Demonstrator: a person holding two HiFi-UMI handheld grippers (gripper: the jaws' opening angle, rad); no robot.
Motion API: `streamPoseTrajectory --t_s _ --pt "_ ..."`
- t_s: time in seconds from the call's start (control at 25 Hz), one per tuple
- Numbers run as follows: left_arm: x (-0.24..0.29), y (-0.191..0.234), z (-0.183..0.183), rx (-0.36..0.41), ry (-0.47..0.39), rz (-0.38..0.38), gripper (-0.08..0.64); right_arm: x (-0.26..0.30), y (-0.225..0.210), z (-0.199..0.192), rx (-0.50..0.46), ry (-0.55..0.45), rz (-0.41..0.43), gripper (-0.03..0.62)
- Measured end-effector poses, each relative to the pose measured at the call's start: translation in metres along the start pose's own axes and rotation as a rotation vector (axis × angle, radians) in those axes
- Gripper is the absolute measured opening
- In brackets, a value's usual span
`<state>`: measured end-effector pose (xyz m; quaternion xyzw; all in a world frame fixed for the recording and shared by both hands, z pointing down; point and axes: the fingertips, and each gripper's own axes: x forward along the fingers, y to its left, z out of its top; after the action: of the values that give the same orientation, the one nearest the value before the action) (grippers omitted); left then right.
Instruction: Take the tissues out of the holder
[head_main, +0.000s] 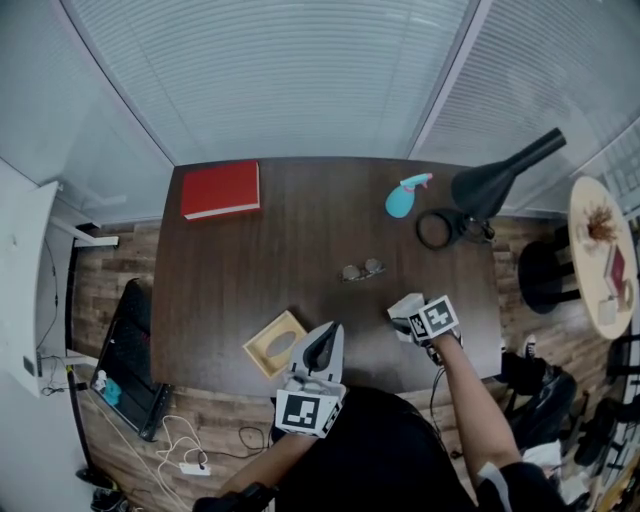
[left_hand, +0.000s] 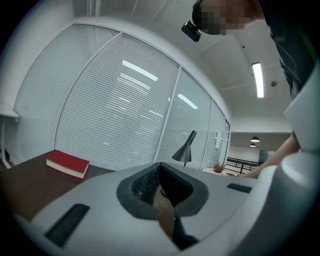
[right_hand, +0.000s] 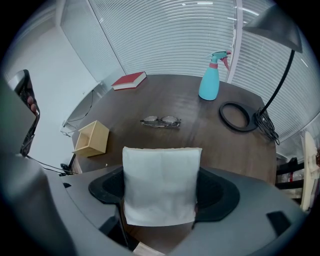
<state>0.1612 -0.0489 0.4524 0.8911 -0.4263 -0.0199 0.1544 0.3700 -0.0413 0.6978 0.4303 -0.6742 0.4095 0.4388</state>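
Observation:
The empty wooden tissue holder (head_main: 275, 343) lies on the dark table (head_main: 300, 250) near its front edge; in the right gripper view the holder (right_hand: 91, 138) sits at the left with its opening showing. My right gripper (head_main: 408, 318) is shut on a folded white stack of tissues (head_main: 404, 306), held above the table right of the holder. In the right gripper view the tissues (right_hand: 161, 185) stand upright and hide the fingertips of that gripper (right_hand: 162, 195). My left gripper (head_main: 320, 345) hovers just right of the holder, jaws shut and empty (left_hand: 162, 192).
A pair of glasses (head_main: 361, 270) lies mid-table. Further back are a teal spray bottle (head_main: 402, 197), a black lamp (head_main: 490, 185) with a coiled cord (head_main: 436, 228), and a red book (head_main: 221, 189) at the back left corner. A round side table (head_main: 600, 255) stands at the right.

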Motion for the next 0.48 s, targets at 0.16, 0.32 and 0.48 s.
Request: streamPoseTrajectory --t_s 0.16,0.32,0.48 --pt "0.007 -0.01 -0.003 0.006 0.001 0.004 -0.001 0.002 -0.019 0.0 -0.03 0.001 -0.03 0.407" --pt "0.012 -0.016 -0.008 0.006 0.007 0.016 -0.002 0.004 -0.035 -0.001 -0.046 0.008 -0.037 0.407" --pt "0.016 -0.021 -0.01 0.016 0.005 0.028 -0.002 0.009 -0.045 -0.004 -0.044 0.022 -0.029 0.407"
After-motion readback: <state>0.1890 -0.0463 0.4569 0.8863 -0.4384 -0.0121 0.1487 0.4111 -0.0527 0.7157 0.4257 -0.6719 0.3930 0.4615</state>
